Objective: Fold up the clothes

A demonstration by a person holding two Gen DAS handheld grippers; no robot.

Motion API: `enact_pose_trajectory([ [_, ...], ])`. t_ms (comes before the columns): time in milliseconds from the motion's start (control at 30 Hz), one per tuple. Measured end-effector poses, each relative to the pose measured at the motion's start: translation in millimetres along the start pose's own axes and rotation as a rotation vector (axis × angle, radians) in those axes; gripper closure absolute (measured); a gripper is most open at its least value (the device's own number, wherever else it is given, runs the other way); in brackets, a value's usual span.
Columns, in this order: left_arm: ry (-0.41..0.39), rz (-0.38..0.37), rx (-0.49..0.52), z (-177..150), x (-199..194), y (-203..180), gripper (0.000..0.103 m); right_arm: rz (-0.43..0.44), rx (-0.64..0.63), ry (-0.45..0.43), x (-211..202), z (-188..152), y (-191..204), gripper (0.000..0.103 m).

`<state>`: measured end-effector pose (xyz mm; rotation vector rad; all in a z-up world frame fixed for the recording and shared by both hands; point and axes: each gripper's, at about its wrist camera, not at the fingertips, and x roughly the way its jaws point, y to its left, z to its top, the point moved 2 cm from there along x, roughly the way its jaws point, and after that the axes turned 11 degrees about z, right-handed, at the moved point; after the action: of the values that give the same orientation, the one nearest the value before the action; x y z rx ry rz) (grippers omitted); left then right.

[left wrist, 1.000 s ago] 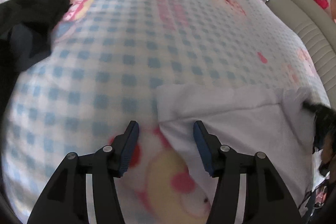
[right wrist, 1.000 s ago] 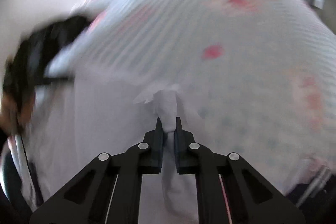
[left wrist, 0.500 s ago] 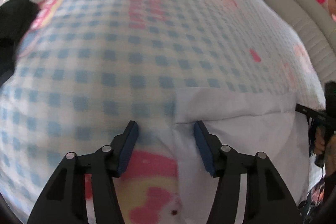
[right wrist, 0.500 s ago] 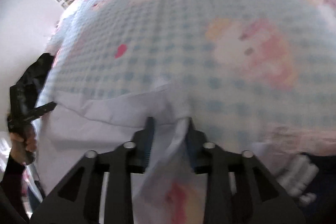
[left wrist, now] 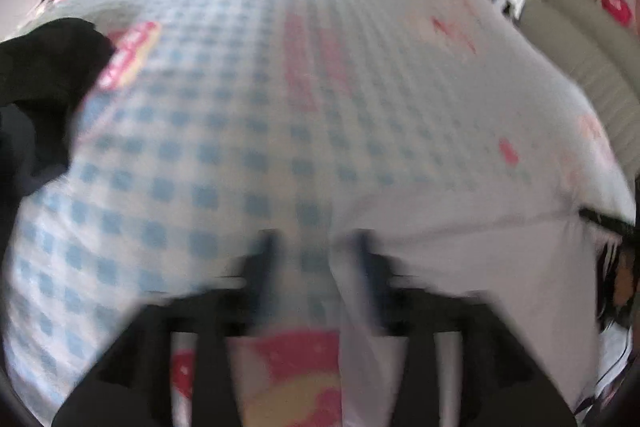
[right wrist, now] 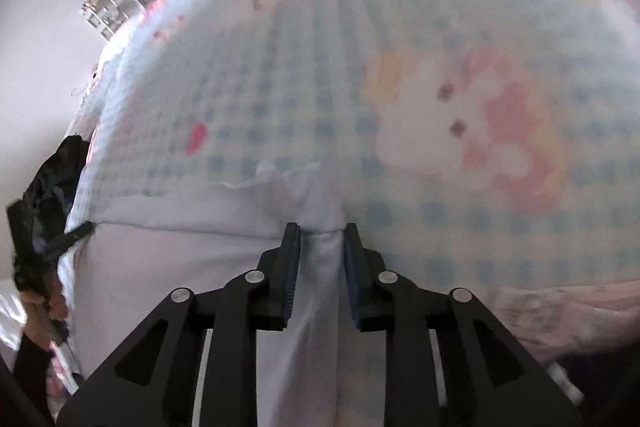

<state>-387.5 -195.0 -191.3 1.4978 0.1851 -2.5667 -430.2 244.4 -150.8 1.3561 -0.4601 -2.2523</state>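
Note:
A white garment lies flat on the blue-checked bed cover. My left gripper is blurred, low over the garment's left edge. Its jaws are opening, and the cloth edge lies by the right finger. In the right wrist view the same white garment spreads to the left. My right gripper stands over its right corner with jaws opening. A raised fold of white cloth sits loose between them. The left gripper's black tip shows at the garment's far left corner.
A black garment is heaped at the bed's left side, seen also as a dark heap. A beige padded couch runs along the right. Pink cloth lies near the front right. Shelves stand by the far wall.
My right gripper, shut on a pinch of white cloth a second ago, has swung across, come down to the bed and spread its jaws. The left gripper has shifted slightly along the garment's edge.

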Motion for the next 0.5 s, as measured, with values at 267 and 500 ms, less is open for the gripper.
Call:
enact_pose_trajectory([
  [267, -0.067, -0.029, 0.076, -24, -68, -28, 0.057, 0.046, -0.009, 0.044, -17, -27, 19, 0.075],
  [500, -0.154, -0.203, 0.138, -130, -180, -53, 0.056, -0.013, -0.106, -0.079, -132, -94, 70, 0.075],
])
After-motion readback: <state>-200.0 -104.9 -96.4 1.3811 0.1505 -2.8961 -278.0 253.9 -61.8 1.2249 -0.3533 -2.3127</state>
